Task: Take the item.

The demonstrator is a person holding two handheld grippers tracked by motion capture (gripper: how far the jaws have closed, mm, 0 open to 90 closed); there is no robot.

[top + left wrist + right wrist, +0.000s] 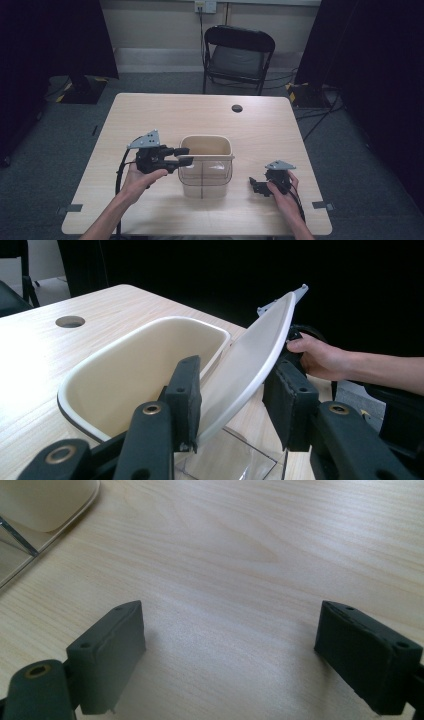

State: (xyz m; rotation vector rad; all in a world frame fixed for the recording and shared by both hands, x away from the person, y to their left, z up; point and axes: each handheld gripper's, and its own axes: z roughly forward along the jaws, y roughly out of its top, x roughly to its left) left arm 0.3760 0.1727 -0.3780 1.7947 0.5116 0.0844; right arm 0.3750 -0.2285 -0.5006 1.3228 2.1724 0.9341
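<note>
The left hand-held gripper (232, 405) has its jaws around the cream swing lid (250, 360) of the small bin (85, 405): the left pad (186, 395) presses on the lid's inner face, the other pad sits just off its back side in the left gripper view, so I read this as a pinch on the lid's lower edge, jaws drawn in about as far as the lid allows. From the high view that left hand-held gripper (182, 156) reaches in level from the left, right at the bin's rim (206, 156), while the bin stands upright in the middle of the tabletop (165, 112) on its clear lower body (205, 180). The lid is tipped up steeply, one end risen toward the far side, and the cream cavity lies open beside it, with nothing inside as far as I can see. Over on the right, the right hand-held gripper (254, 184) rests low on the tabletop, well apart from the bin, its jaws spread wide over bare wood in its own view (230, 655), holding nothing. My read: the lid is swung open and held, which looks like the first part done; whatever goes in or comes out has not started, and closing the lid is yet to come.
</note>
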